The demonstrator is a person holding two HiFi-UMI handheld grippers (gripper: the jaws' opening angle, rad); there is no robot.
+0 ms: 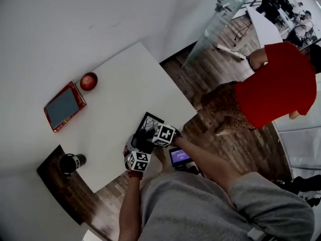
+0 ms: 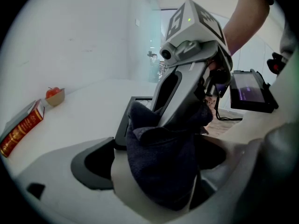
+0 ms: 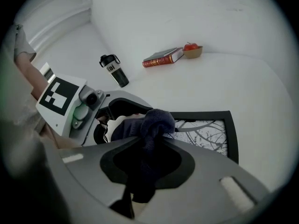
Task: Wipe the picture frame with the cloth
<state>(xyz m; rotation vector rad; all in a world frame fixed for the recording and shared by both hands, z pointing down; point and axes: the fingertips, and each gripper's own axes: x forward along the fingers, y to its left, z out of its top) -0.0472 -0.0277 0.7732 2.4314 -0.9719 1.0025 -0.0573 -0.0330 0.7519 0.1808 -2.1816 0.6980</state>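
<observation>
Apparently the wiping itself is not under way. The cloth (image 3: 156, 120) is bunched up and shared between both tools. The right gripper (image 3: 142, 162) has its jaws closed tight on a dark fold that sticks out past their tips. The left gripper (image 2: 161, 171) has a thick wad clamped between its jaws, with the right gripper's nose just above it. This looks like regripping or gathering the cloth, so the passes over the frame seem left to do. How much has been wiped cannot be told.

The frame (image 3: 205, 129) lies flat and face up on the bench (image 1: 115, 94), its branch print showing. It sits just beyond the right jaws and off to their right, near the bench edge. Its long axis seems to run across that view, though the grippers hide part of it.
</observation>
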